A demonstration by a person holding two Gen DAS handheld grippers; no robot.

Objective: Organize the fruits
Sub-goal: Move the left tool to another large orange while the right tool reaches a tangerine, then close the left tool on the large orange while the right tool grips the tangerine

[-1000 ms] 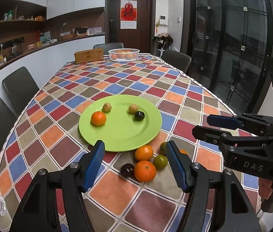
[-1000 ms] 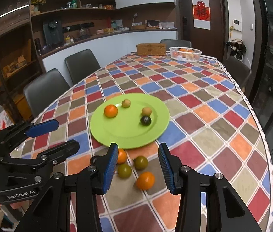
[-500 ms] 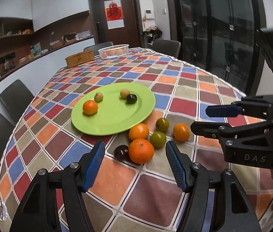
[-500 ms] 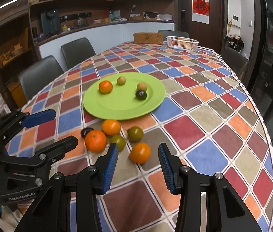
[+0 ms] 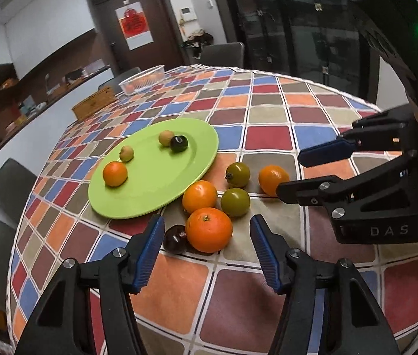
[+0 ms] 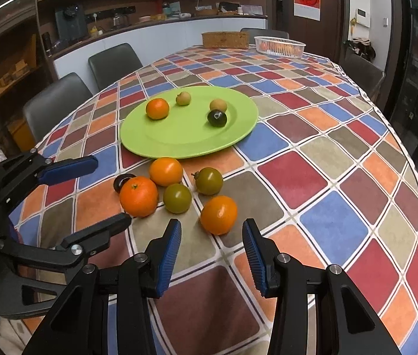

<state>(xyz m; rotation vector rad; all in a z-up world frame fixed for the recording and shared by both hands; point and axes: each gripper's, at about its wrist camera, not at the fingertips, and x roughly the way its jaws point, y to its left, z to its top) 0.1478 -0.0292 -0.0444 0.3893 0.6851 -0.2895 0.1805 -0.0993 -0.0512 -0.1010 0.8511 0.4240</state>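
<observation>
the left wrist view shows the left tongs (image 5: 206, 254) with jaws apart and nothing pressed between them; they have just been closing a little. the big orange (image 5: 209, 230) sits just ahead of the gap, with a dark plum (image 5: 176, 239) touching it at 9 o'clock. the same view shows a small green light on the right device at 1 o'clock, which the right wrist view does not show.

the right wrist view shows the right tongs (image 6: 210, 254) narrow but not gripping, with the near orange (image 6: 218, 214) just ahead of the gap. only this view shows the shelves and kitchen counter at 11 o'clock.

the loose fruits lie on the table (image 6: 312, 177) at 6 o'clock of the green plate (image 6: 179, 142): three oranges, two green tomatoes (image 6: 177, 198) and the plum. the fruits are round, with no clear long axis; the big orange has its stem end pointing up. four small fruits lie on the plate.
</observation>
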